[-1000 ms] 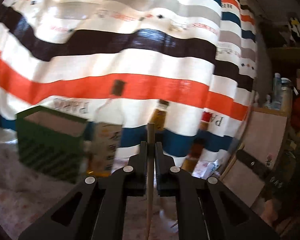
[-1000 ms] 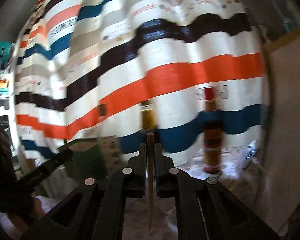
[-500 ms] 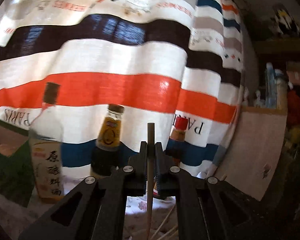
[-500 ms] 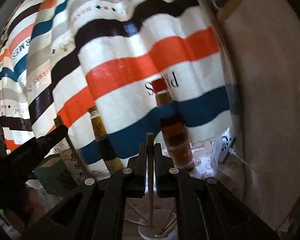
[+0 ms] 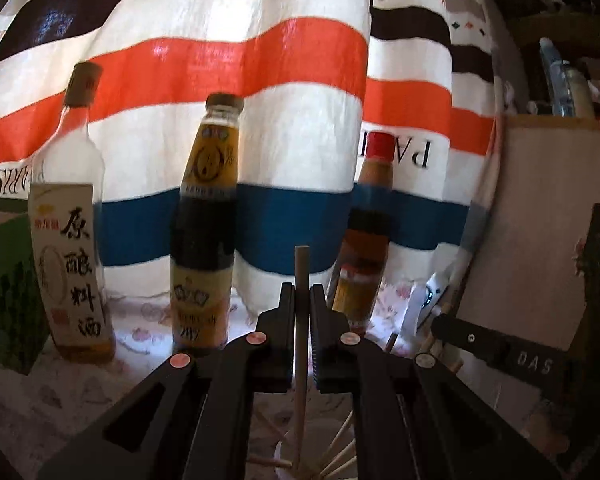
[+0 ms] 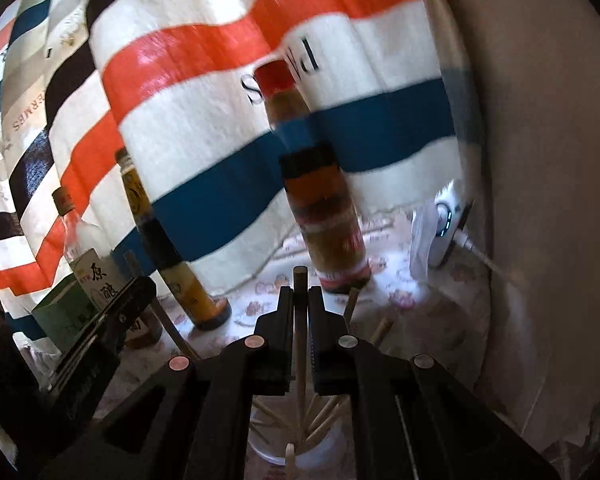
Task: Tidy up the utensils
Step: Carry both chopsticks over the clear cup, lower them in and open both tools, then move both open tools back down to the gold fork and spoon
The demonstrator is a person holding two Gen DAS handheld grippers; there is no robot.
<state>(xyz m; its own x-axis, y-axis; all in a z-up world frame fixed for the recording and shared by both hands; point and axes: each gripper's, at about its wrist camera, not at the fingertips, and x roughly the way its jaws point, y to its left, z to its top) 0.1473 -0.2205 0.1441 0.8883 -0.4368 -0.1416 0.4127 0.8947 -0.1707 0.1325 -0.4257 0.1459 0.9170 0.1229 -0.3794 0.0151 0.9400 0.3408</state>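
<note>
Two grippers are each clamping a chopstick: left gripper [image 5: 302,300] jaws pinching one chopstick [image 5: 301,280], right gripper [image 6: 300,302] jaws pinching another chopstick [image 6: 300,292]. Both sticks are hanging over the white cup [image 6: 332,442], its rim cut off by the frame and gripper bodies. Bottles behind the cup are blurring. Compared with a second ago, the cup is showing and the red-capped bottle [image 6: 320,200] is looming closer.

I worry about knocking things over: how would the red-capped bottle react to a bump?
The red-capped bottle is tall and narrow, so it probably tips easily. It looks like glass, likely fragile. Once down, its round body may roll.
</note>
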